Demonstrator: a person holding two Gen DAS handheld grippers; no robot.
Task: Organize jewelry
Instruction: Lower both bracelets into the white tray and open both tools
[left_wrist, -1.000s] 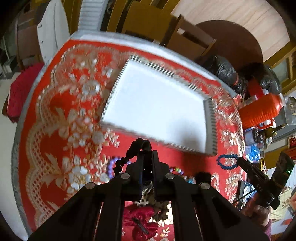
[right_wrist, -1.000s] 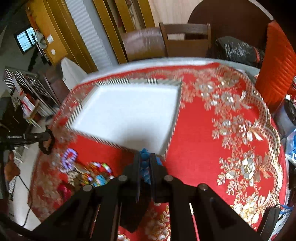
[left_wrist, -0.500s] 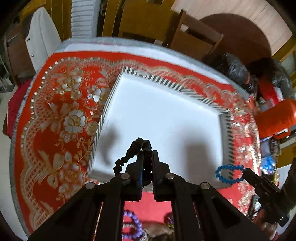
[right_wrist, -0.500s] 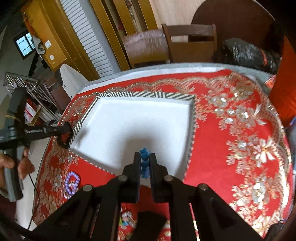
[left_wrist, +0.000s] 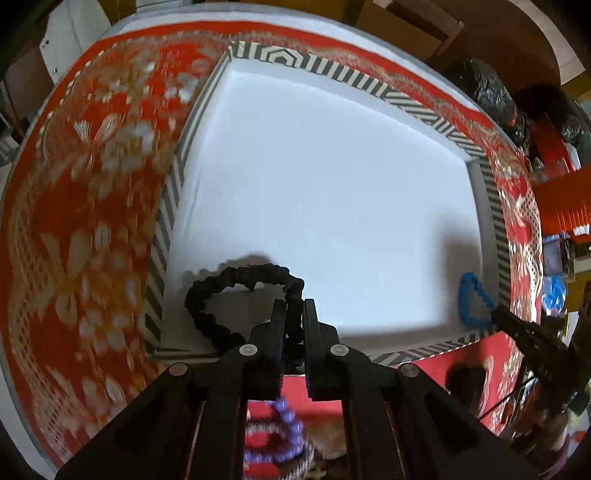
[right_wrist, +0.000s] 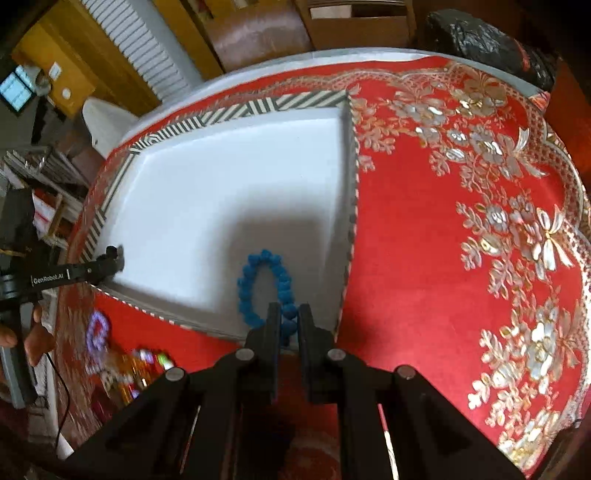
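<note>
A white tray with a striped black-and-white rim (left_wrist: 258, 55) (right_wrist: 236, 110) lies on the red table. My left gripper (left_wrist: 294, 306) is shut on a black scrunchie-like bracelet (left_wrist: 229, 280) that droops onto the tray's near left corner. My right gripper (right_wrist: 287, 310) is shut on a blue bead bracelet (right_wrist: 258, 284), which lies on the tray's near right part; it also shows in the left wrist view (left_wrist: 471, 302). The left gripper shows at the tray's left edge in the right wrist view (right_wrist: 110, 258).
A purple bead bracelet (left_wrist: 284, 435) (right_wrist: 96, 328) and a heap of mixed colourful jewelry (right_wrist: 136, 373) lie on the red and gold tablecloth (right_wrist: 443, 221) in front of the tray. Chairs (right_wrist: 258, 33), black bags (right_wrist: 487, 40) and an orange container (left_wrist: 565, 206) stand around the table.
Both grippers have moved forward and down over the tray. The black and the blue bracelets now rest on the tray floor, each still pinched.
</note>
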